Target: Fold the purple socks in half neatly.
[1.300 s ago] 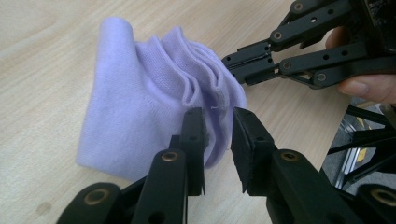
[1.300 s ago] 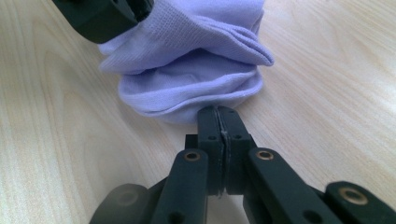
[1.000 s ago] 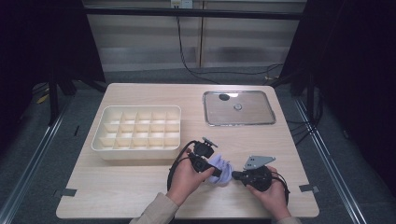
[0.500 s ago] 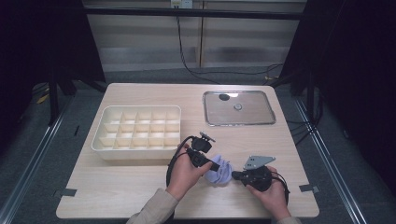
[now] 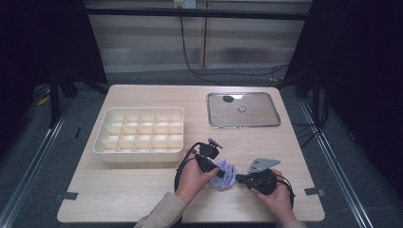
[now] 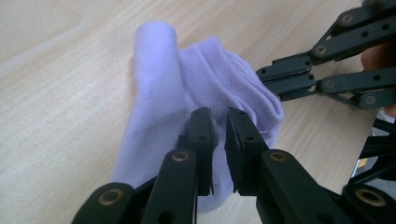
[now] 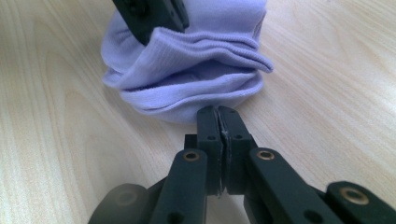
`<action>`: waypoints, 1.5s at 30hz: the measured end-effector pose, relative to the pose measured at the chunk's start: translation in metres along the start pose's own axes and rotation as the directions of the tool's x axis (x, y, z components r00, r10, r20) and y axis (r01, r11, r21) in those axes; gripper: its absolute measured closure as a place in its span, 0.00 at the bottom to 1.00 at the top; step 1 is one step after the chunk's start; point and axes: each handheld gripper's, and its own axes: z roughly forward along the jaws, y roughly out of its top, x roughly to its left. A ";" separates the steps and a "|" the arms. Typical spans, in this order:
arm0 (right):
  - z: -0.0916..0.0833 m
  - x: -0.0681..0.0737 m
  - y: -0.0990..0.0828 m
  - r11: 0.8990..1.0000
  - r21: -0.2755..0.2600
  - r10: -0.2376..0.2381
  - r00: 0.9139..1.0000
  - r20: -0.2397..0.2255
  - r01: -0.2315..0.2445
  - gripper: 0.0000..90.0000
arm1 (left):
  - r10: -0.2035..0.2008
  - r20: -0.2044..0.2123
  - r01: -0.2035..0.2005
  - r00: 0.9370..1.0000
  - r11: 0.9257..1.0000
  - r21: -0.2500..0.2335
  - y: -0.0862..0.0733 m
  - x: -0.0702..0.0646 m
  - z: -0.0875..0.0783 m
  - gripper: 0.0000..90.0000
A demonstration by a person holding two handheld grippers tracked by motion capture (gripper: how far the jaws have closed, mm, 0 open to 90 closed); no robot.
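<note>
A lavender sock [image 5: 228,169] lies bunched and folded on the wooden table near its front edge, between my two grippers. My left gripper [image 5: 220,172] reaches onto it from the left. In the left gripper view its jaws [image 6: 219,128] have just been closing and stand almost together on a fold of the sock [image 6: 159,93]. My right gripper [image 5: 237,179] comes in from the right. Its jaws [image 7: 218,114] are shut at the lower edge of the sock [image 7: 196,70], with a thin pale sliver of fabric between them. The left gripper's finger [image 7: 149,16] presses the ribbed cuff from above.
A cream tray [image 5: 139,110] with several small compartments stands left of centre. A flat shiny metal lid [image 5: 223,118] with a small knob lies at the back right. Black cables loop around both hands. The table's front edge is just behind the hands.
The left hand has shifted slightly over the sock, which looks a little more bunched. The right hand has kept still.
</note>
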 end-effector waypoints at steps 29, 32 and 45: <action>0.002 0.002 0.001 1.000 -0.004 -0.009 1.000 -0.008 0.009 0.98 | 0.014 -0.005 -0.014 1.000 1.000 0.024 -0.012 -0.007 0.003 0.90; 0.002 0.002 0.001 1.000 -0.004 -0.010 1.000 -0.008 0.010 0.98 | 0.011 -0.006 -0.011 1.000 1.000 0.011 -0.011 -0.005 -0.002 0.88; 0.002 0.002 0.001 1.000 -0.004 -0.010 1.000 -0.008 0.010 0.98 | 0.009 -0.034 -0.010 0.999 0.999 -0.032 -0.002 0.000 -0.026 0.82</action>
